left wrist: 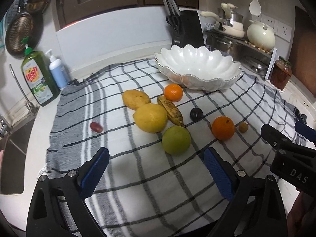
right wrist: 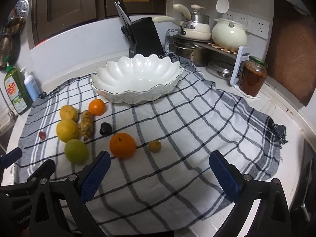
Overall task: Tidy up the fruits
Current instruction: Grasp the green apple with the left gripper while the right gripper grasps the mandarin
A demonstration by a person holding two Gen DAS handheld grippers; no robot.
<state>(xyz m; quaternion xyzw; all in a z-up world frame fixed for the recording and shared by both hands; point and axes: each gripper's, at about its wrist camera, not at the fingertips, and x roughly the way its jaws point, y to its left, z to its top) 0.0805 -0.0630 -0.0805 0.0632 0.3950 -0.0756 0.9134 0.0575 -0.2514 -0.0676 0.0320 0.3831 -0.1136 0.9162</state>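
An empty white scalloped bowl (left wrist: 215,79) (right wrist: 110,83) stands at the back of a checked cloth (left wrist: 150,179) (right wrist: 177,128). Loose on the cloth lie a mango (left wrist: 135,99), a lemon (left wrist: 150,117), a spotted banana (left wrist: 171,110), a green apple (left wrist: 176,140) (right wrist: 76,151), two oranges (left wrist: 173,92) (left wrist: 223,128) (right wrist: 122,145), a dark plum (left wrist: 196,114) (right wrist: 105,128), a red grape (left wrist: 96,127) and a small brown fruit (left wrist: 243,127) (right wrist: 154,146). My left gripper (left wrist: 156,174) is open and empty, short of the apple. My right gripper (right wrist: 159,174) (left wrist: 288,134) is open and empty, near the closer orange.
A knife block (left wrist: 185,29), a pot rack (right wrist: 205,47) with pots and a jar (right wrist: 252,77) stand behind the bowl. Dish soap (left wrist: 39,77) and a pump bottle (left wrist: 58,71) stand at the left by the sink (left wrist: 13,154). The counter edge runs along the right.
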